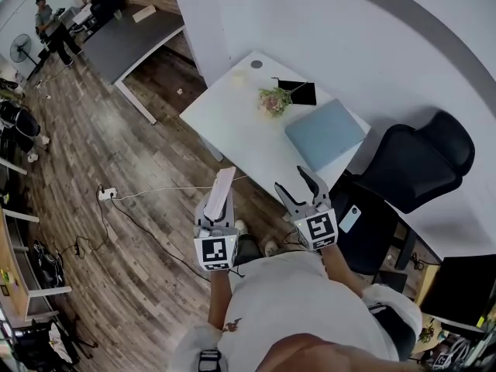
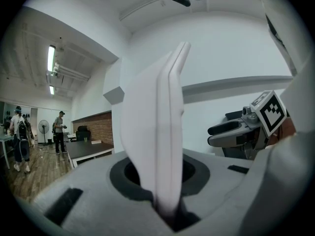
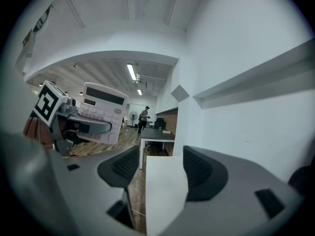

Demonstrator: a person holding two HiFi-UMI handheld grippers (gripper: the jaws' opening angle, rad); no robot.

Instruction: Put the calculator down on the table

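Nearest the head camera is the person's white shirt (image 1: 302, 301), with both arms extended forward. On the left, the left gripper (image 1: 215, 222) has its jaws pinching the lower end of the white calculator (image 1: 221, 192). The calculator stands upright and edge-on in the left gripper view, above the wooden floor (image 1: 116, 153) and short of the white counter (image 1: 232, 118). Just beside it to the right, the right gripper (image 1: 291, 181) has its jaws spread with nothing between them. Beyond, the counter carries a small flower bunch (image 1: 273, 99) and a light-blue flat pad (image 1: 325, 132). A black office chair (image 1: 418, 161) stands at the far right.
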